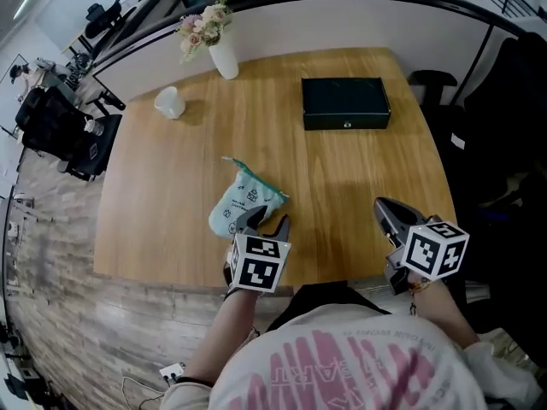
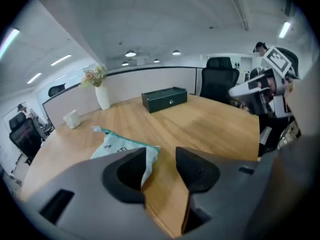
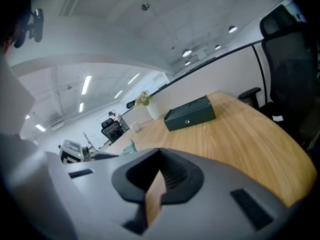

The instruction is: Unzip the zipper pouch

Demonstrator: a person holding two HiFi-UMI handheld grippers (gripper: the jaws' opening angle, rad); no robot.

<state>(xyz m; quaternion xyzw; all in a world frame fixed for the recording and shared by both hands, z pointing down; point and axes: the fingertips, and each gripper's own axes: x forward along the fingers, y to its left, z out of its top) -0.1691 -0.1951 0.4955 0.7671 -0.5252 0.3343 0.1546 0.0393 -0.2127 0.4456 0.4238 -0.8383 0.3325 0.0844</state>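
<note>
The zipper pouch (image 1: 238, 203) lies flat on the wooden table (image 1: 342, 186), close to the near edge and somewhat left of its middle. It is pale mint with small dark prints and a teal zipper band along one side. That zippered side runs diagonally, from a teal tab that sticks out toward the far edge down to a corner nearer the middle of the table. The long axis follows the same slant, and the zipper side faces the far right corner. The pouch's rounded bottom points toward the near left corner.

The left gripper (image 1: 265, 222) hangs over the near edge just beside the pouch, angled downward. Its jaws stand well apart and grip nothing. In the left gripper view the pouch's nearest corner (image 2: 116, 145) shows in the gap, right beside the left-hand jaw, and neither pad presses on it.

The right gripper (image 1: 385, 207) sits over the near right part of the table, well apart from the pouch. Its jaws are closed together with nothing between them, and bare wood shows beyond them.

A black box (image 1: 345, 102) rests toward the far right corner. A white vase of flowers (image 1: 224, 58) stands at the far edge, and a white cup (image 1: 169, 102) lies near the far left corner.
</note>
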